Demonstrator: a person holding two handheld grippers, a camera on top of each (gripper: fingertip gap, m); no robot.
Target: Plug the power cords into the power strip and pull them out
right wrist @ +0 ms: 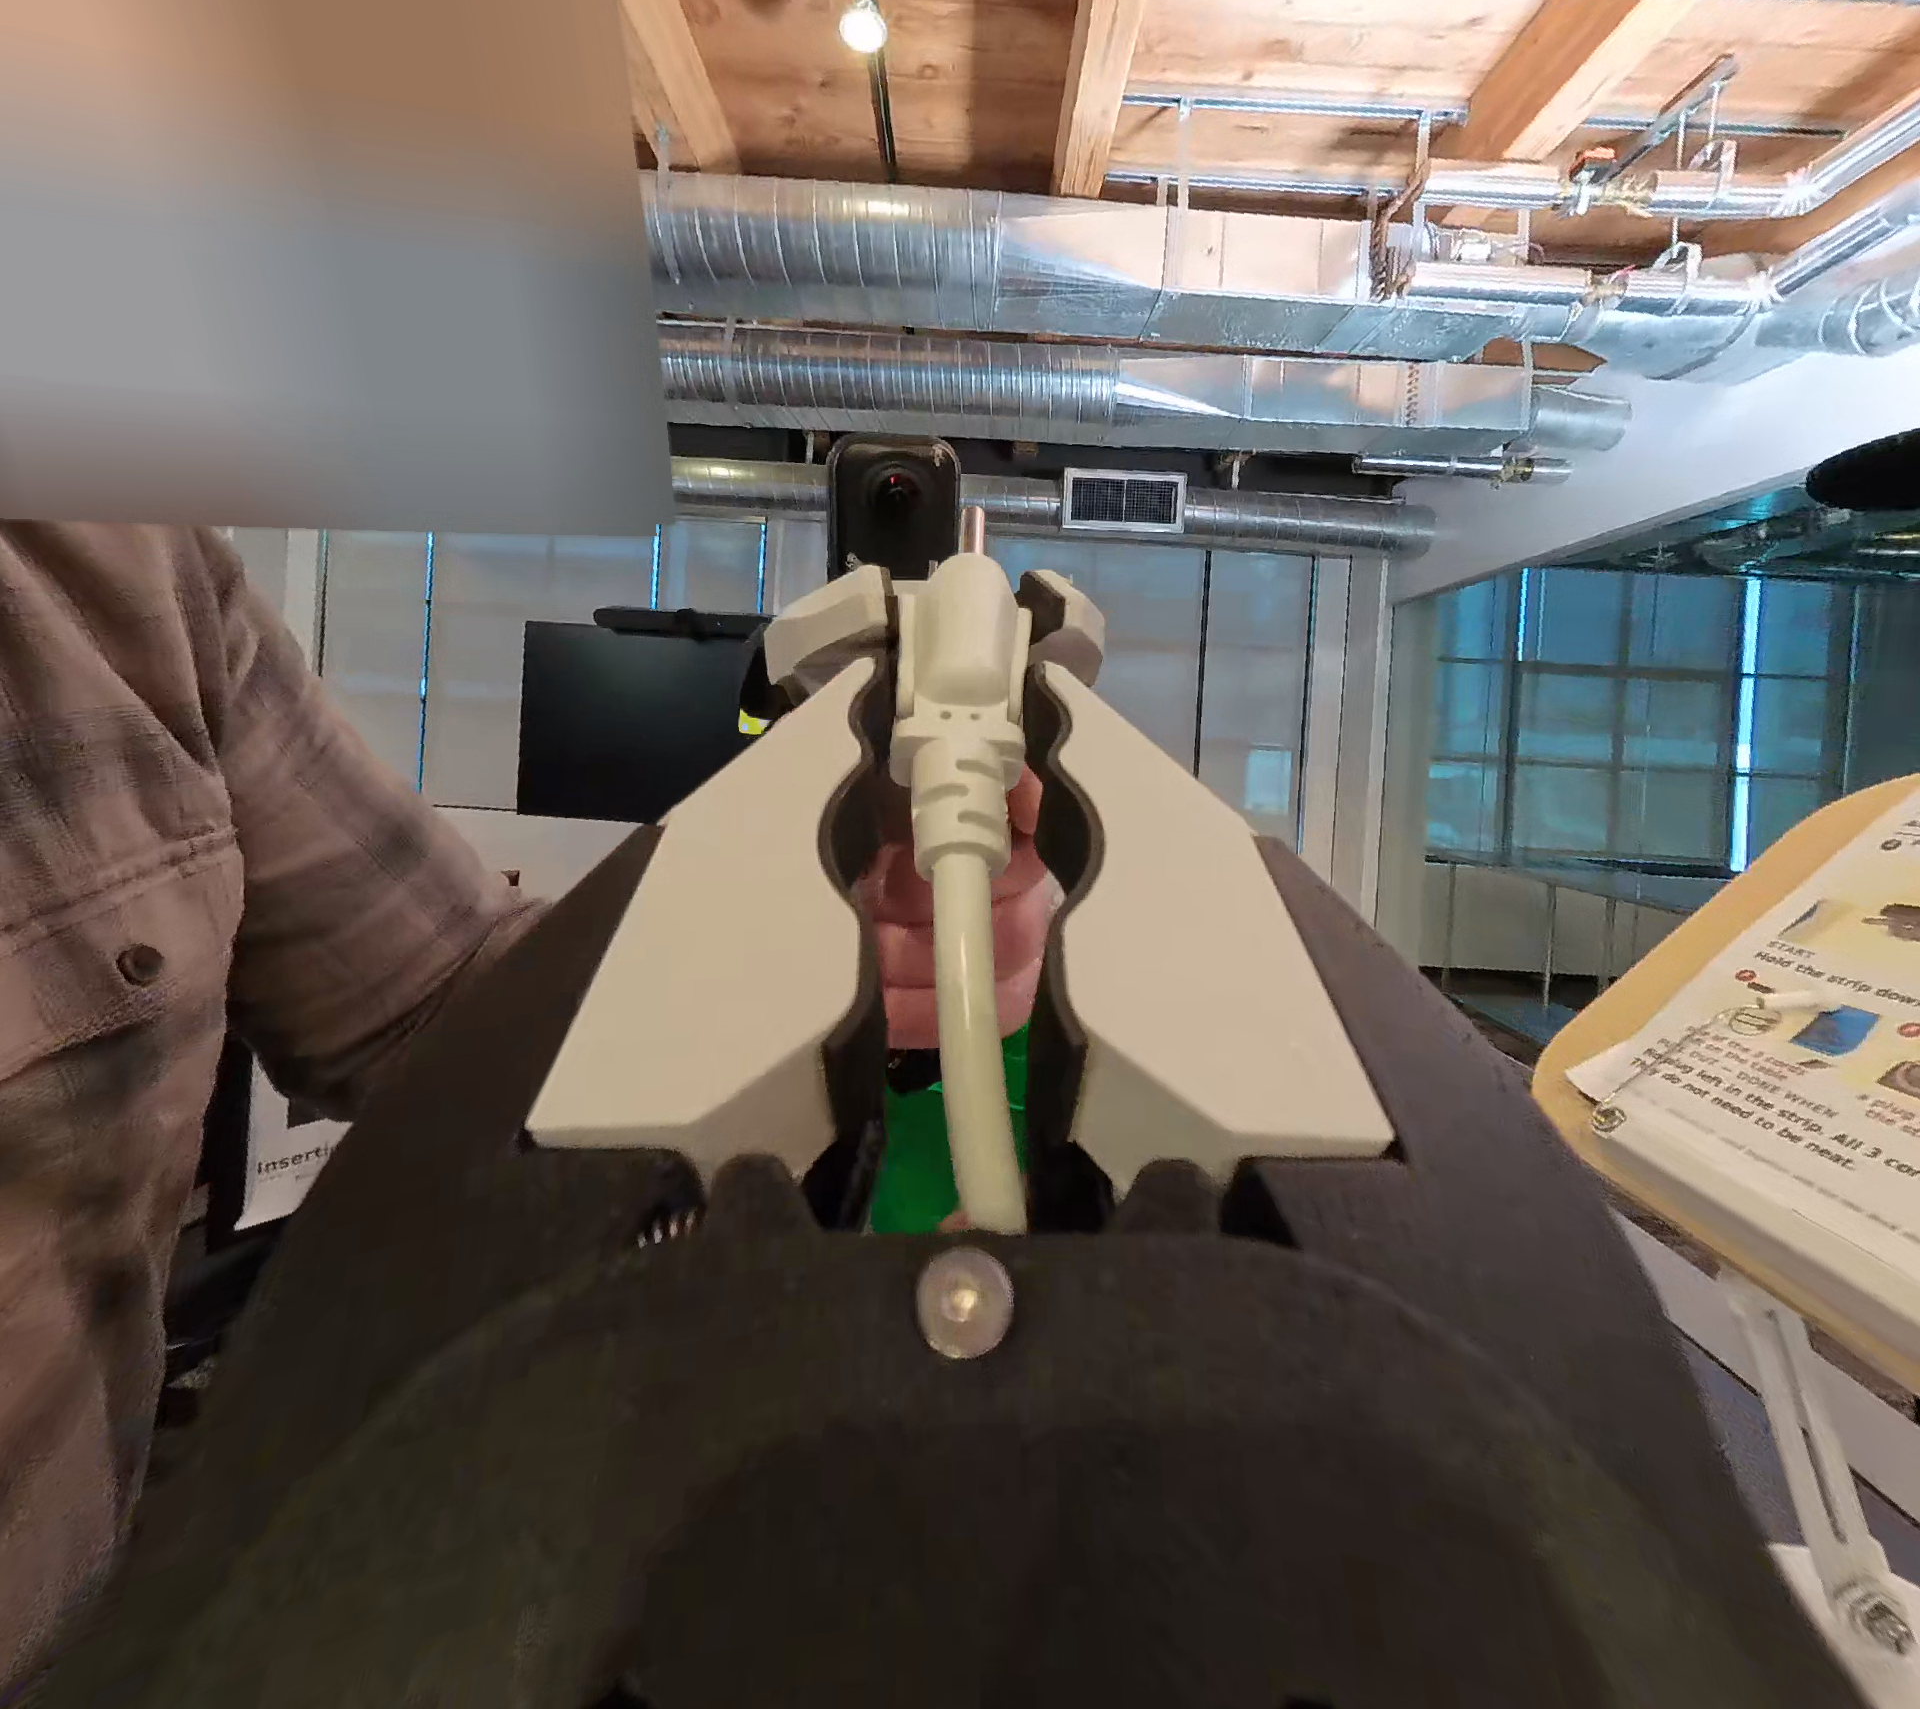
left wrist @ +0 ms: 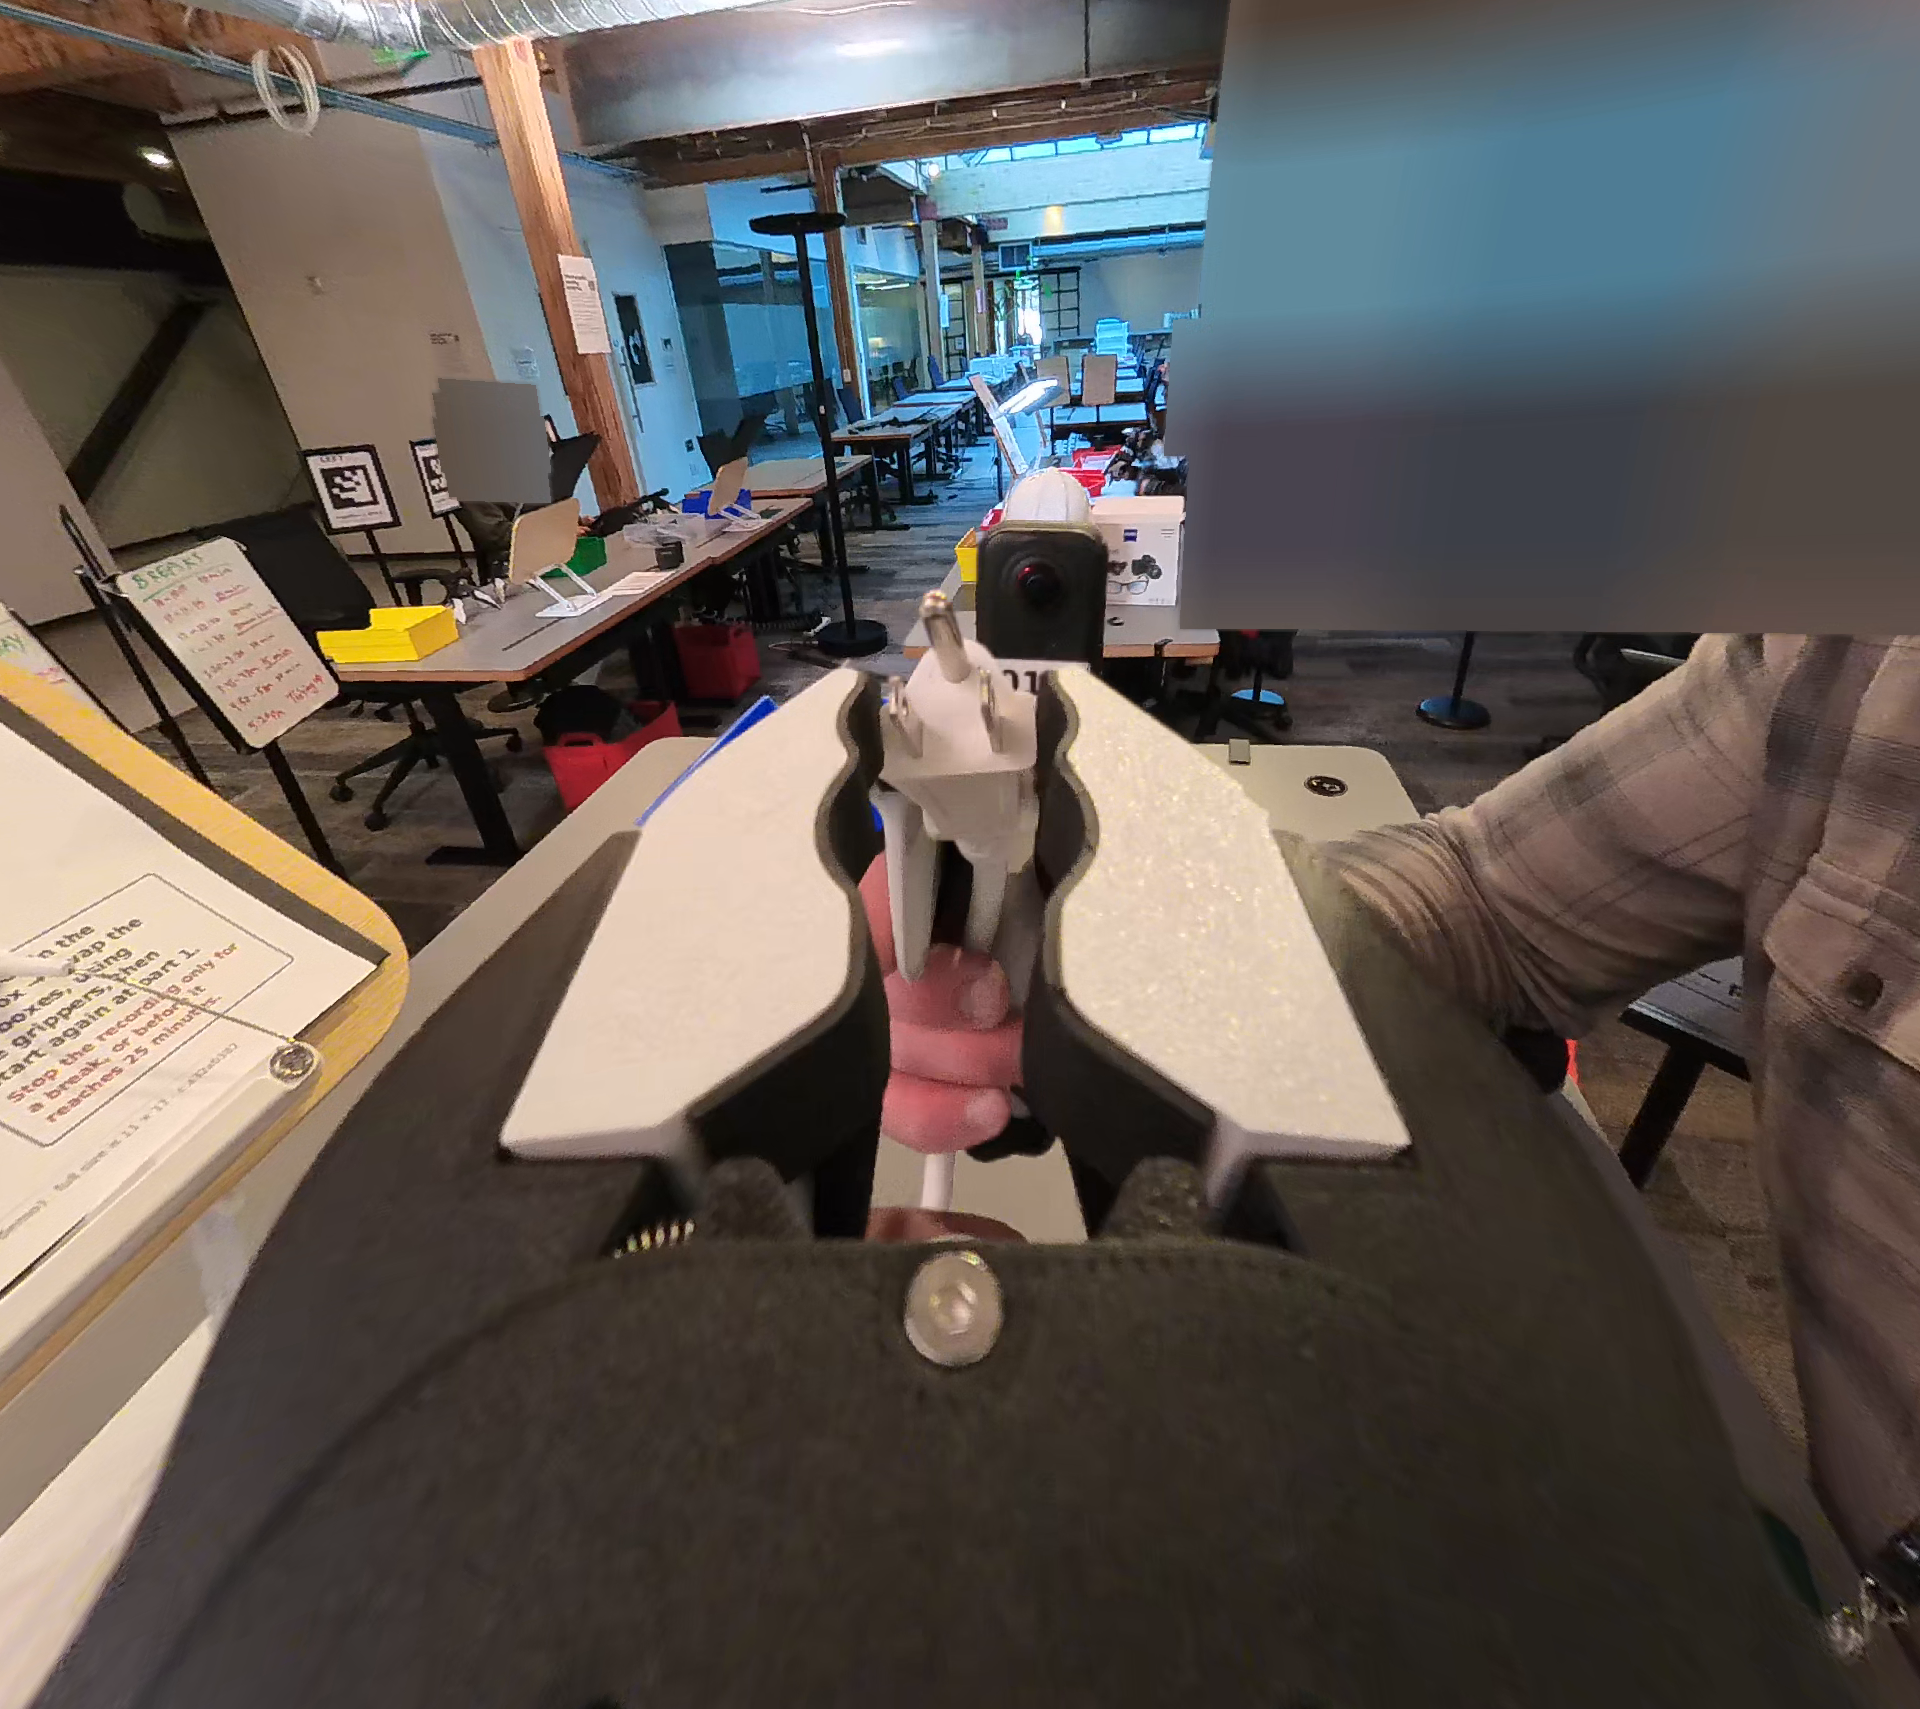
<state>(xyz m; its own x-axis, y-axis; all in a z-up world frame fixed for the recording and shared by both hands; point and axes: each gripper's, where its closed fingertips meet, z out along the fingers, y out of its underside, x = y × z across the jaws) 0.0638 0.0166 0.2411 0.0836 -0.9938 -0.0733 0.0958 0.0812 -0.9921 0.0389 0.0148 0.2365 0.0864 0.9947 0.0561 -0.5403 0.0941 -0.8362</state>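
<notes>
A white three-prong plug (left wrist: 961,776) is held up in the air between my two grippers, which face each other. In the left wrist view its prongs point up toward the camera, and my left gripper (left wrist: 956,724) is shut on its body. In the right wrist view I see the plug's back (right wrist: 961,662), and its white cord (right wrist: 971,984) runs toward the camera. My right gripper (right wrist: 961,620) is shut on it. The left gripper's fingertips (right wrist: 821,631) flank the plug's far end. The power strip is not in view.
A person's plaid sleeve (left wrist: 1558,828) is at the right, and at the left in the right wrist view (right wrist: 156,828). A wooden board with an instruction sheet (left wrist: 156,984) stands on the left and shows in the right wrist view (right wrist: 1766,984). A grey table (left wrist: 1330,786) lies below. Both grippers' tips are close together, under 4 cm apart.
</notes>
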